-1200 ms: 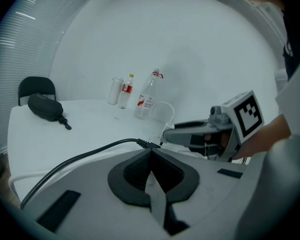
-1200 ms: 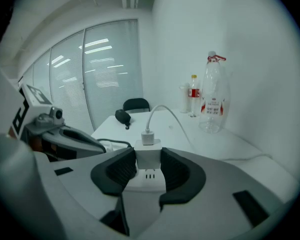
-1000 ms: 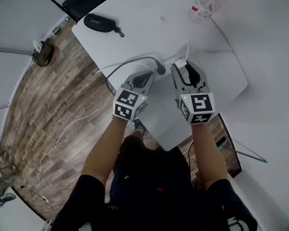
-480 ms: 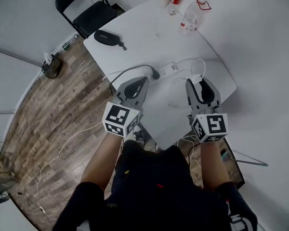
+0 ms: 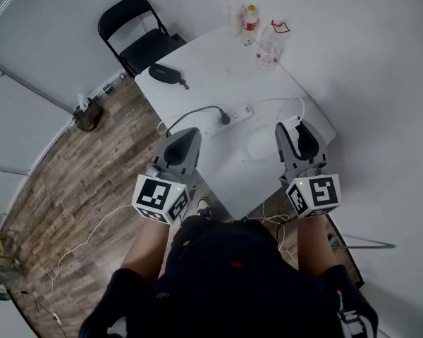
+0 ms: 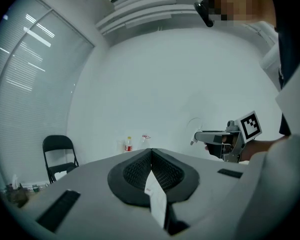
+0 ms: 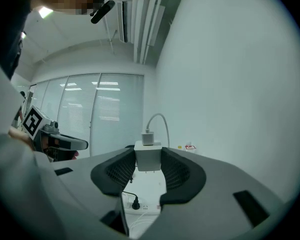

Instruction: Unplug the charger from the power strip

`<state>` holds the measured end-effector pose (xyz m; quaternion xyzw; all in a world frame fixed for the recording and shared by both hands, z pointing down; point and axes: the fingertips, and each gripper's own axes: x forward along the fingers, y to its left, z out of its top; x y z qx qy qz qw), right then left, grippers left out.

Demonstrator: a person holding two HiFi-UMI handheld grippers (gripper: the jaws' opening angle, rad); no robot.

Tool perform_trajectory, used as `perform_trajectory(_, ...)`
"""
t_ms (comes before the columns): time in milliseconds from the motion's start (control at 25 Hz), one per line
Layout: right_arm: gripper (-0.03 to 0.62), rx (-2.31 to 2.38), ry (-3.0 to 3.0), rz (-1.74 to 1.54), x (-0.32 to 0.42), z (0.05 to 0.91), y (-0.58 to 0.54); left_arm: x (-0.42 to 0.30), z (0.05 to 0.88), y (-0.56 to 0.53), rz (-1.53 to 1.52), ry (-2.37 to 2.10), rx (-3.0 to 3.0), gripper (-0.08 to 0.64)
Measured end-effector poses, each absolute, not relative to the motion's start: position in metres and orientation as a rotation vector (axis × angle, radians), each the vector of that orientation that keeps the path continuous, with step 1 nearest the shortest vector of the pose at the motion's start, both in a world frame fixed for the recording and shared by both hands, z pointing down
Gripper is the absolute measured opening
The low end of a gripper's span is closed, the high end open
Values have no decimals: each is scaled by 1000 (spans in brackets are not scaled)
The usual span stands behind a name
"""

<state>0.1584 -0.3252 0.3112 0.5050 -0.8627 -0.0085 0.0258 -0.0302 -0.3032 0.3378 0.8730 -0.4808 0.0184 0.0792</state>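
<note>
The white charger point(image 5: 291, 122) is out of the white power strip point(image 5: 237, 114) and sits clamped between the pads of my right gripper point(image 5: 294, 127), held above the table's near right part. In the right gripper view the charger point(image 7: 149, 161) stands upright between the pads, its white cable point(image 7: 162, 121) arching up and over. Far below it lies the power strip point(image 7: 141, 207) with a black plug point(image 7: 135, 203) still in it. My left gripper point(image 5: 189, 132) hovers over the table's near left edge, jaws shut and empty, pads point(image 6: 151, 156) meeting.
The white table point(image 5: 218, 69) carries a black glasses case point(image 5: 166, 74) and two bottles point(image 5: 268, 48) at the far end. A black folding chair point(image 5: 137, 44) stands beyond it. The charger's white cable point(image 5: 257, 146) loops on the table. A dark bag point(image 5: 88, 115) sits on the wood floor.
Both grippers have risen and drawn back from the power strip toward the person. The right gripper took the charger with it, out of the strip.
</note>
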Motion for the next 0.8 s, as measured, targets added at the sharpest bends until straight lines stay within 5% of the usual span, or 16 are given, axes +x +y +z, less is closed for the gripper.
perform_trajectory(800,167,1588,-2700,3,171,270,-290,-39,290,-266,-55,-1500,2675,20)
